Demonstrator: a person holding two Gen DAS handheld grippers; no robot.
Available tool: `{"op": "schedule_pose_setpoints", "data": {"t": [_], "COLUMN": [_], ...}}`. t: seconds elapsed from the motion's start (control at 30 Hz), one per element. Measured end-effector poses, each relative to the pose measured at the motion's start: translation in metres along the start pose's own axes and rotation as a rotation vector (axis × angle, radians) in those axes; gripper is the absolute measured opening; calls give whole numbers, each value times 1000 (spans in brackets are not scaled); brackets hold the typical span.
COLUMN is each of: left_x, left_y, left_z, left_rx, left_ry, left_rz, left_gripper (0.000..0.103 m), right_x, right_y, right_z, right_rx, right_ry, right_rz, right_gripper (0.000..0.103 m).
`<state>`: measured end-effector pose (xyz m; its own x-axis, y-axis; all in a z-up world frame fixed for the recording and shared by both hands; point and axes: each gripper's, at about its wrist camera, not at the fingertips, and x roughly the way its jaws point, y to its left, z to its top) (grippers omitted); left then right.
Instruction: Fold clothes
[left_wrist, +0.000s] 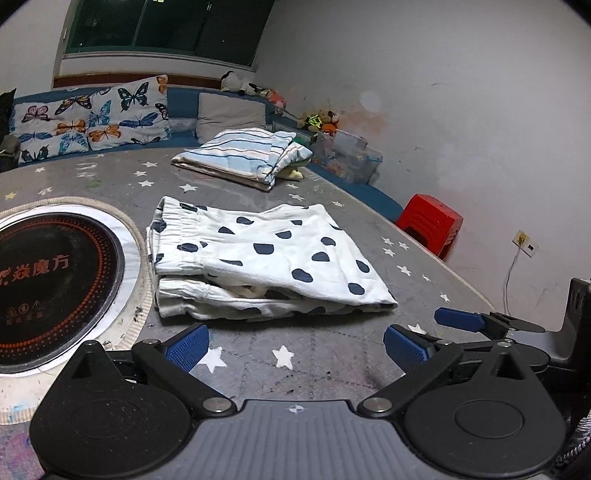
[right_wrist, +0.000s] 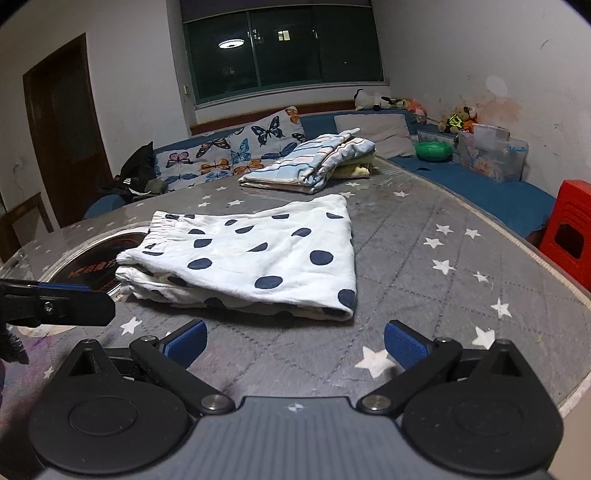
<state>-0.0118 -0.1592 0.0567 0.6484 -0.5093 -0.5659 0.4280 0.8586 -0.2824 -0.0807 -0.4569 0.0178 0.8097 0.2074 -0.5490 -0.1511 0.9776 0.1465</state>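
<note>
Both the left tool (left_wrist: 295, 341) and right tool (right_wrist: 295, 341) gape wide, empty, just short of the folded white dark-spotted garment (right_wrist: 255, 258) on the grey star-patterned worktop (right_wrist: 424, 258). Round black hob (left_wrist: 51, 284) adjoins; folded striped blue cloth (left_wrist: 240, 155) lies beyond.

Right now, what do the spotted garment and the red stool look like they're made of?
Spotted garment: soft woven cloth, probably cotton, matte; it creases and has a gathered waistband. Red stool: looks like moulded plastic, slightly glossy, with ribbed sides.

Dark window (right_wrist: 280, 51), stained white wall (left_wrist: 443, 110), brown door (right_wrist: 62, 129).
</note>
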Motion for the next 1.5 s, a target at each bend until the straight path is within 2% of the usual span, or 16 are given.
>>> {"op": "schedule_pose_setpoints", "data": {"t": [0.27, 0.53, 1.5], "left_x": [1, 4, 18], "left_y": [-6, -10, -12], "left_z": [-3, -8, -13], "left_rx": [27, 60, 81], "left_ry": [21, 52, 102], "left_rz": [21, 47, 39], "left_gripper": [103, 103, 103], "right_x": [-7, -9, 1], "right_y": [0, 4, 5], "right_z": [-1, -5, -7], "right_rx": [15, -26, -7], "right_ry": [-34, -25, 1], "right_rz": [-6, 7, 8], "right_gripper": [103, 103, 103]}}
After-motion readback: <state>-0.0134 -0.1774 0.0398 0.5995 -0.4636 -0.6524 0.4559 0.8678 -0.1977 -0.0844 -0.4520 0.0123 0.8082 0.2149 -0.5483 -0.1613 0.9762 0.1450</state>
